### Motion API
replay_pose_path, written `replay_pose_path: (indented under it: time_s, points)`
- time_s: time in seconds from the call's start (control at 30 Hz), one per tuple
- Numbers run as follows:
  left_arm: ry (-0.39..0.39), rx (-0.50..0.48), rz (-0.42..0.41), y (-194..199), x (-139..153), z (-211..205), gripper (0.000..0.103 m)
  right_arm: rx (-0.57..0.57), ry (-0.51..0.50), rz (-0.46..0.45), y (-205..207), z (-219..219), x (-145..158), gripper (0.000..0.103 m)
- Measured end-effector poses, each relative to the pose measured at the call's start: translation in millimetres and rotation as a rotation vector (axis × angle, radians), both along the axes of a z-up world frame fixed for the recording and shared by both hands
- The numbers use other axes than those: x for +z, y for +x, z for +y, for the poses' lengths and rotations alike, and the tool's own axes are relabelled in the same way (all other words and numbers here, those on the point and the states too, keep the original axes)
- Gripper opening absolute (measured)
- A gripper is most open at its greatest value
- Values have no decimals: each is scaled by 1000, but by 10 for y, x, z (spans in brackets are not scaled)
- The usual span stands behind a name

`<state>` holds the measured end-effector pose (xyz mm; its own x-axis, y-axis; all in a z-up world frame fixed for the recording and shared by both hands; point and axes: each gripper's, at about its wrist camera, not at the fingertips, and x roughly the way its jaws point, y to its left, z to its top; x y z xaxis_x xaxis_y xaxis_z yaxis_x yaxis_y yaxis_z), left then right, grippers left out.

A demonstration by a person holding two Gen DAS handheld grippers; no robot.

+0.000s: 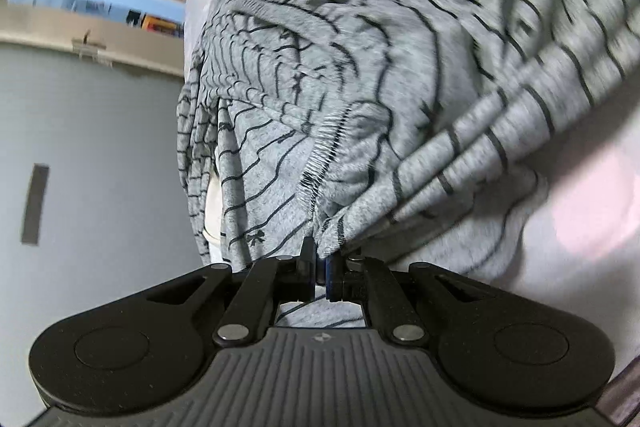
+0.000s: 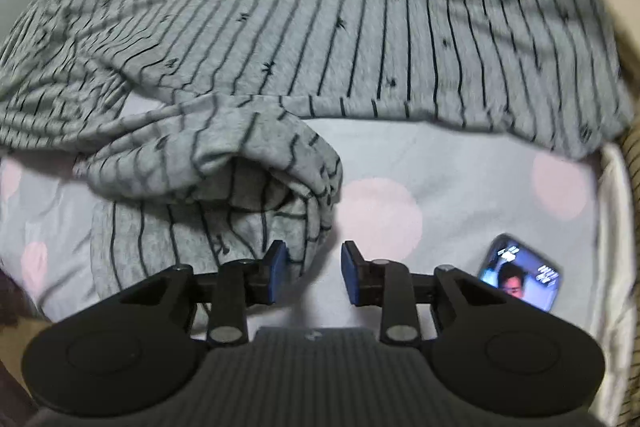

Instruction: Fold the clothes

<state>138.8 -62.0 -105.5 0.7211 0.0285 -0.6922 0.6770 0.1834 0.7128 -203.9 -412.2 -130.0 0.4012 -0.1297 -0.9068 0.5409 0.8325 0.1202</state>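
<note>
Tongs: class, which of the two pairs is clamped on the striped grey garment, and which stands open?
The left tongs are shut on the striped grey garment, fabric bunched between them. The right tongs stand open, blue pads apart, holding nothing.

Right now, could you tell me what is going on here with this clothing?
A person is folding a grey striped garment on a polka-dot bedsheet. The left hand-held gripper is shut on a bunched edge of it, lifting the fabric. The right hand-held gripper is open beside a rumpled fold, holding nothing. A lit phone lies nearby.

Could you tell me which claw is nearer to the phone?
Right. The right claw hangs open just left of the phone on the bedsheet; the left claw grips the striped garment, phone unseen.
</note>
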Motion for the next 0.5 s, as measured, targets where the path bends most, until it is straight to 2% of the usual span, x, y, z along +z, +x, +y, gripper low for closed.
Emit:
replay_pose_path:
  time_s: [0.03,0.07,0.1,0.17,0.23,0.37,0.47,0.5]
  points:
    - [-18,21,14,28,34,10,3,-16,25,-1,23,-36,-35,33]
    - [-36,42,29,52,68,23,3,-26,50,0,49,-65,-64,24]
    - [-54,57,42,67,101,45,3,-32,63,4,67,-78,-65,9]
    - [-85,81,59,87,159,91,3,-37,55,5,74,-82,-6,8]
    - [-106,96,62,101,205,132,2,-41,-6,-16,23,-91,168,7]
    - [-141,125,46,203,269,97,2,-90,-141,-89,-165,-235,762,6]
    - [-154,158,34,277,323,63,2,-75,-236,-135,-262,-296,1205,6]
    - [-158,169,28,309,341,51,2,-55,-245,-129,-277,-266,1232,6]
